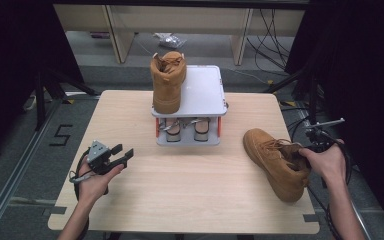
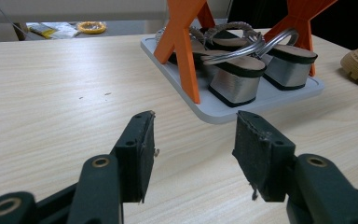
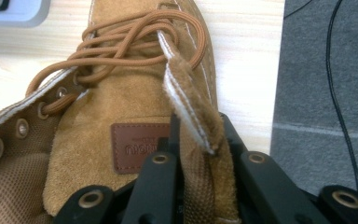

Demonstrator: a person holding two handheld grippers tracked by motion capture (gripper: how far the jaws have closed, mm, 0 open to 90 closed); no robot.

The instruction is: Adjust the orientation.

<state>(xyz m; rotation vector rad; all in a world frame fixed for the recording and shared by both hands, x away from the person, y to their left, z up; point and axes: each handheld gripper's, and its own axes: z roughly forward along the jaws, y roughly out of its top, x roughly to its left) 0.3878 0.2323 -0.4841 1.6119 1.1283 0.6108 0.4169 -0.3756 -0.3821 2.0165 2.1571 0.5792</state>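
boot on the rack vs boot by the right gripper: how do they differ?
The boot on the rack stands upright on the white top shelf, untouched; the boot on the table is tilted near the right edge. The right gripper pinches its collar edge. Both are tan suede lace-ups.
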